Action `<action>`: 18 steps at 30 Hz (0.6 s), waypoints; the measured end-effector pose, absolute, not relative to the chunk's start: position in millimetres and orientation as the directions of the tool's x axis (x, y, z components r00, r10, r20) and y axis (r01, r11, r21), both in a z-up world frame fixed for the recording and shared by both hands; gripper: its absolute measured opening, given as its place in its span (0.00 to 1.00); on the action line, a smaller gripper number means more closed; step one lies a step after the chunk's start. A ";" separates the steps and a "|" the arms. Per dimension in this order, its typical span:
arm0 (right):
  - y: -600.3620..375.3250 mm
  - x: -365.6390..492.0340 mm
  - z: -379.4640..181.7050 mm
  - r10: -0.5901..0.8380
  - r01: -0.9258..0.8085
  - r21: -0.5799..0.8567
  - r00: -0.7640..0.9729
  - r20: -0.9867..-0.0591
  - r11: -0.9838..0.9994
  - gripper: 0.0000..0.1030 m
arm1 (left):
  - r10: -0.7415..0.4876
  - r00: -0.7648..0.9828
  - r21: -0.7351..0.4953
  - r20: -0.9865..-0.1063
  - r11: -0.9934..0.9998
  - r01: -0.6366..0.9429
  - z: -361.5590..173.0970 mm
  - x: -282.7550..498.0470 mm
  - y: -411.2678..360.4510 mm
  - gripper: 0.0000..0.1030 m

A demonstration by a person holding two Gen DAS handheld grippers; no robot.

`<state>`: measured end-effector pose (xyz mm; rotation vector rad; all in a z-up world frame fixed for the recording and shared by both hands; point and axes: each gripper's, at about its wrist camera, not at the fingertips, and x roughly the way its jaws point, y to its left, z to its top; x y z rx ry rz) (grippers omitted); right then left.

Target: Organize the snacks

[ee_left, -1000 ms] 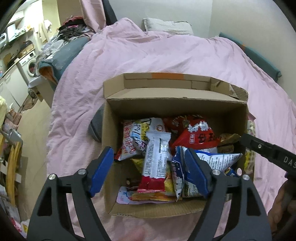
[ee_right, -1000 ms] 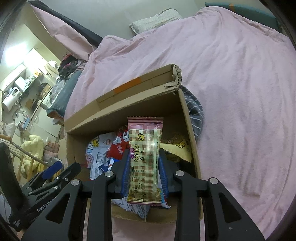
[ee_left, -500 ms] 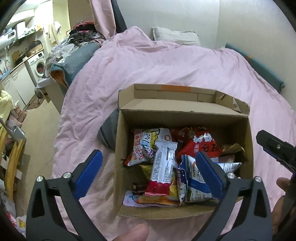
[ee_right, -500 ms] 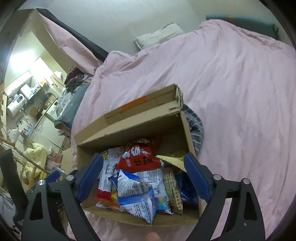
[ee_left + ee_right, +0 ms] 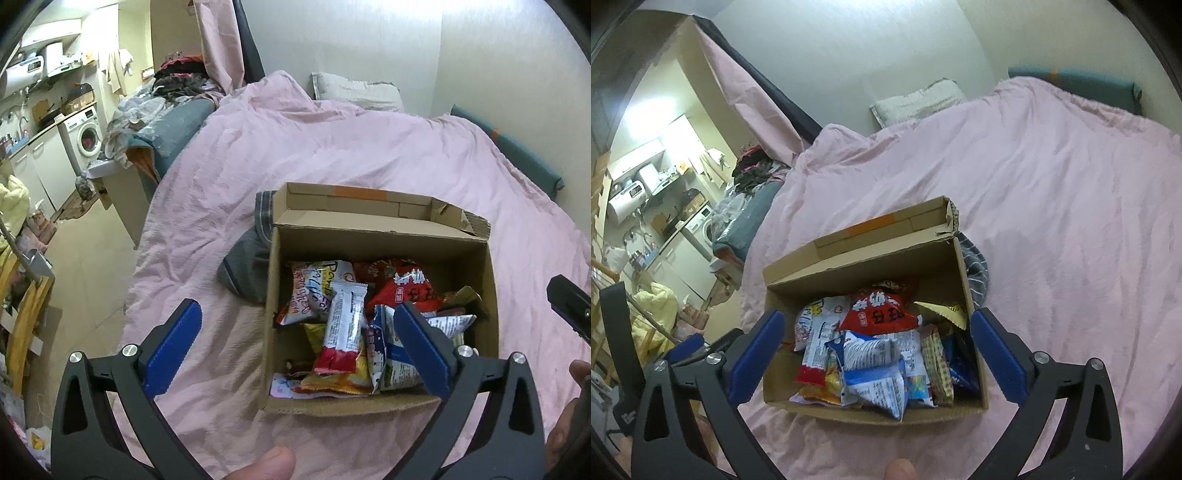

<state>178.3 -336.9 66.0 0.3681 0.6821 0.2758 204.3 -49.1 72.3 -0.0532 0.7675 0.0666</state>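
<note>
An open cardboard box (image 5: pixel 369 408) (image 5: pixel 849 410) stands on the pink duvet, filled with several snack packs. A white bar with a red end (image 5: pixel 343 325) lies on top, beside a red bag (image 5: pixel 402 291) (image 5: pixel 879 314) and a blue-and-white bag (image 5: pixel 871 369). A checked pink-brown bar (image 5: pixel 936 365) lies in the box's right part. My left gripper (image 5: pixel 295 310) hangs open above the box's near left corner, holding nothing. My right gripper (image 5: pixel 877 315) is over the box, its jaws opening with nothing between them. Its tip (image 5: pixel 569 306) also shows at the left wrist view's right edge.
A grey striped cloth (image 5: pixel 247 266) (image 5: pixel 975 266) pokes out from under the box. The pink duvet (image 5: pixel 332 155) spreads all around, with a pillow (image 5: pixel 354 96) at the wall. The bed's left edge drops to a floor with cabinets and a washing machine (image 5: pixel 86 140).
My right gripper let go of the checked bar, which now lies in the box, and opened wide. My left gripper opened wider. Both drew back and up from the box.
</note>
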 end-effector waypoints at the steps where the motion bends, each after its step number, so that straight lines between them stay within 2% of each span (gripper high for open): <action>1: -335.3 175.4 67.2 0.362 -0.132 0.410 0.747 -0.558 0.903 1.00 | 0.040 0.724 -0.023 -0.689 0.997 -0.077 74.5 199.1 -46.7 1.00; 10: -321.2 141.8 65.4 0.352 -0.150 0.373 0.747 -0.564 0.916 1.00 | 0.038 0.757 -0.002 -0.653 0.999 -0.053 80.7 158.0 -32.5 1.00; 18: -314.4 107.9 63.5 0.343 -0.151 0.360 0.755 -0.559 0.921 1.00 | 0.011 0.737 -0.043 -0.675 0.998 -0.053 73.6 130.5 -18.8 1.00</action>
